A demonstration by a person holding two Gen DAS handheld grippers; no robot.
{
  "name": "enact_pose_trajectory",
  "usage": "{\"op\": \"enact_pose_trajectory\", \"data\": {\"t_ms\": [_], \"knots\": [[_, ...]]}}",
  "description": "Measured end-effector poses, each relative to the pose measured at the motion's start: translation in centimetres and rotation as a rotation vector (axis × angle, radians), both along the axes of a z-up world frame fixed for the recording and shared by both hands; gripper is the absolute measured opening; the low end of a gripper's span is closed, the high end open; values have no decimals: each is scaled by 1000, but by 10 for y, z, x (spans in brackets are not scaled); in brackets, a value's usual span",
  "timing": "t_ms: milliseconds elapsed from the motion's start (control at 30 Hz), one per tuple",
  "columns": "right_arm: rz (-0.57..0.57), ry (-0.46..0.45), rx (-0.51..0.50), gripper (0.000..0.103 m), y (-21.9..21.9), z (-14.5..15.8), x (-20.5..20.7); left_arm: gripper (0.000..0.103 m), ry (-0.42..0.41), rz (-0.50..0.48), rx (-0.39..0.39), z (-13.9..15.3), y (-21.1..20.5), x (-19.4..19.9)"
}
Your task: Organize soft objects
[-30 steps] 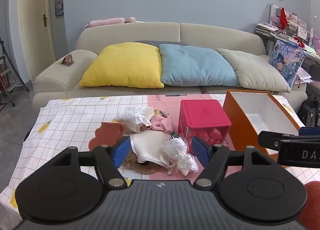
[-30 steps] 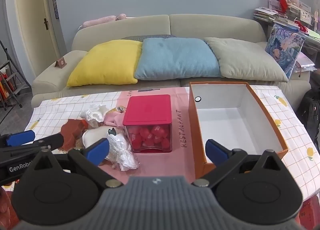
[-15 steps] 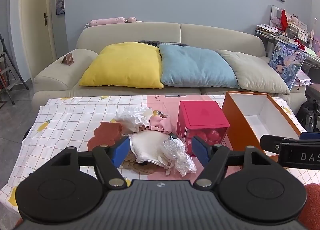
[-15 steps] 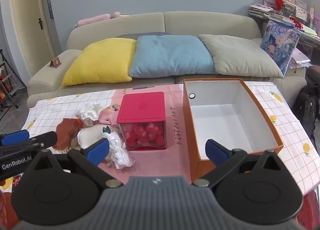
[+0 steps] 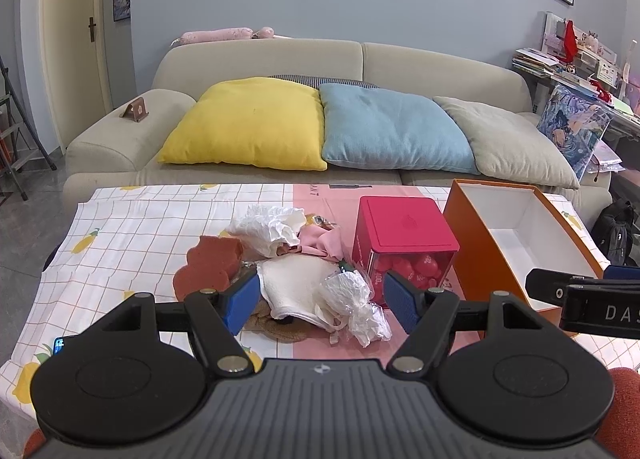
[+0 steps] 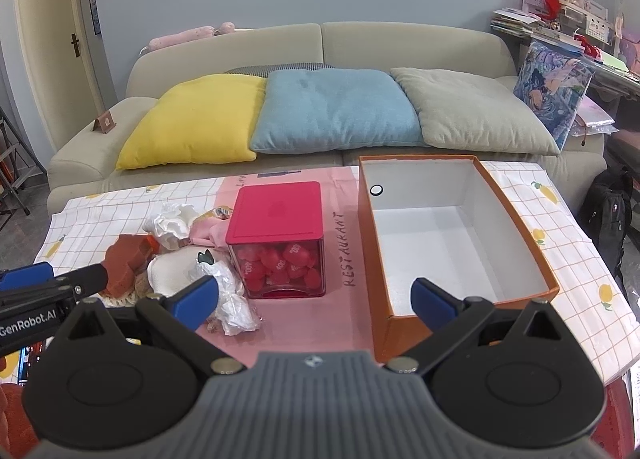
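On the left half of the table's checked cloth point(image 5: 120, 243) lies the heap of soft things: a crumpled white cloth point(image 5: 272, 229) at the far side, a pink cloth point(image 5: 320, 241) just right of it, a rust-brown sponge piece point(image 5: 212, 267) on the left, a cream pad point(image 5: 298, 287) in the middle and a twisted clear plastic wrap point(image 5: 356, 301) at the near right; the left gripper point(image 5: 322, 299) hovers near the heap's near edge, jaws spread wide and holding nothing; right of the heap stands a clear box with a red lid point(image 6: 278, 215), red candies inside; further right sits an open orange box point(image 6: 448, 235), white inside; the right gripper point(image 6: 316, 297) hangs released, also gripping nothing, near the orange box's near-left corner; beyond the table a beige sofa point(image 6: 400, 43) carries yellow, blue and grey cushions.
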State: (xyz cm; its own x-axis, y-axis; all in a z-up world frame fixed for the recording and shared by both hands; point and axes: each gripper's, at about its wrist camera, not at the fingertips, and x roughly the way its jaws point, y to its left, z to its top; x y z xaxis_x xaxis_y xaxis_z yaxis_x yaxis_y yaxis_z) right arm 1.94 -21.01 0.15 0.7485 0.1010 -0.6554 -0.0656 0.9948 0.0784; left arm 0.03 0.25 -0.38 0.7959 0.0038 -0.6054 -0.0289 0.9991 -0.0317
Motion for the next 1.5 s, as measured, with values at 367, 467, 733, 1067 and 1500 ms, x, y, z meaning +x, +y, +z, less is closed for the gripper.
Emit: {"op": "enact_pose_trajectory", "data": {"t_ms": [367, 467, 733, 1067, 1500], "knots": [[-14, 10, -1, 100, -1, -2, 1, 83, 19, 4, -7, -1, 1, 2], [-14, 11, -1, 100, -1, -2, 1, 83, 20, 4, -6, -1, 1, 2], [-19, 15, -1, 100, -2, -3, 2, 83, 24, 4, -7, -2, 1, 2], [-22, 22, -5, 100, -1, -5, 4, 83, 37, 6, -15, -5, 2, 4], [-30, 32, -9, 100, -1, -9, 5, 83, 44, 7, -20, -8, 1, 3]]}}
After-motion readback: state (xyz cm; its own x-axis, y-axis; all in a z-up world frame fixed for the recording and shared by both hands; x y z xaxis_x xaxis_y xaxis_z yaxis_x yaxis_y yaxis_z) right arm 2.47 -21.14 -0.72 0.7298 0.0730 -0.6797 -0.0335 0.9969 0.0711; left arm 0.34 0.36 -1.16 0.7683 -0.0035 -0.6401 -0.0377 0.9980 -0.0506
